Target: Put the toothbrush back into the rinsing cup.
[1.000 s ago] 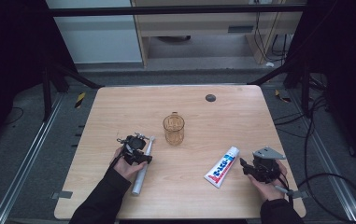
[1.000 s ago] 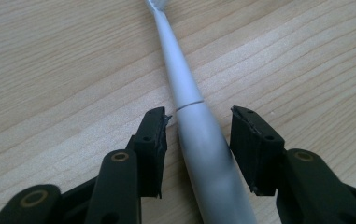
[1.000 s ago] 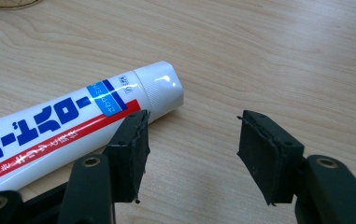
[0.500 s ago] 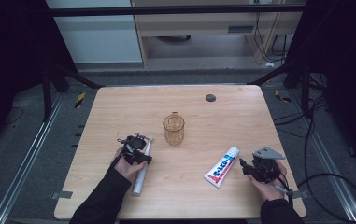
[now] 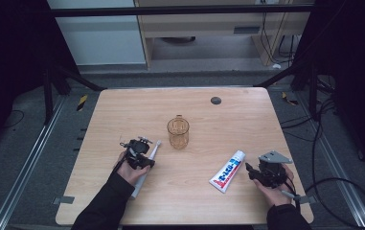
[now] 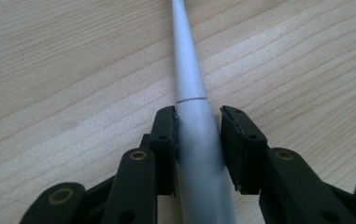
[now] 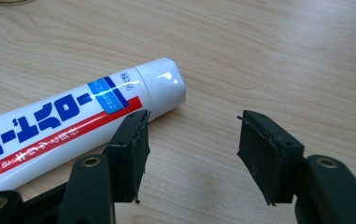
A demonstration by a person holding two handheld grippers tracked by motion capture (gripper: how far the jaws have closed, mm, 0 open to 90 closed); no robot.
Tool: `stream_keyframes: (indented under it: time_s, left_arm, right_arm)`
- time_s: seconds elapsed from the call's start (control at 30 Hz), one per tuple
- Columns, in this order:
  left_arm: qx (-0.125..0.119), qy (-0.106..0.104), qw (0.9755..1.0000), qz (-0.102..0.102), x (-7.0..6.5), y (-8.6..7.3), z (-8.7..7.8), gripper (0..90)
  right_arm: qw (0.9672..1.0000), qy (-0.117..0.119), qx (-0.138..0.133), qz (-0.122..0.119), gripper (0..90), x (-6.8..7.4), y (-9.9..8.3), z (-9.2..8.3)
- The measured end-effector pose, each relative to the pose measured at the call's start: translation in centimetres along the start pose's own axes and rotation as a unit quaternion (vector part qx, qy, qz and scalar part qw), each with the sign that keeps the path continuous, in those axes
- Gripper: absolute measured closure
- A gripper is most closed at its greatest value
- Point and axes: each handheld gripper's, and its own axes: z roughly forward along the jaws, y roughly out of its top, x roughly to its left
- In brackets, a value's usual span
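A grey electric toothbrush lies on the wooden table at the front left, its head pointing toward the cup. My left gripper sits over its handle. In the left gripper view the handle lies between the jaws, which have just been closing. The left pad touches it, and a thin gap remains at the right pad. A white toothpaste tube with red and blue print lies at the front right. My right gripper stands open beside its cap end, nothing between its jaws.
An amber see-through mug stands upright at the table's middle, between the two hands. A small dark round spot marks the far side of the table. Bare wood lies around the mug. Cables and metal frame rails run along the floor on both sides.
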Motion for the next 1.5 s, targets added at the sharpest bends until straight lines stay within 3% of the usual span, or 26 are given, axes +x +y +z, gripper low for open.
stream_keyframes:
  time_s: [0.13,0.83,1.1,1.3,1.5]
  left_arm:
    - [0.004,-0.004,1.0000,0.006,0.0,0.0,0.0,61.6]
    - [0.013,0.000,0.9998,0.013,0.1,-0.1,-0.2,66.7]
    - [0.009,-0.015,0.9998,0.011,0.4,-0.3,-0.3,67.2]
    - [-0.014,-0.020,0.9996,0.014,0.3,-0.2,-1.6,67.3]
    - [-0.044,-0.022,0.9988,0.003,1.0,-0.3,-2.8,67.4]
  right_arm:
    - [1.0000,0.001,0.001,0.000,42.8,0.0,0.0,0.0]
    - [1.0000,0.000,0.001,0.000,42.8,0.0,0.0,0.0]
    - [1.0000,0.001,0.002,-0.002,42.8,0.0,0.0,0.1]
    - [1.0000,0.001,0.003,-0.001,42.9,0.0,0.0,0.1]
    - [1.0000,0.001,0.003,0.000,42.9,0.0,0.0,0.1]
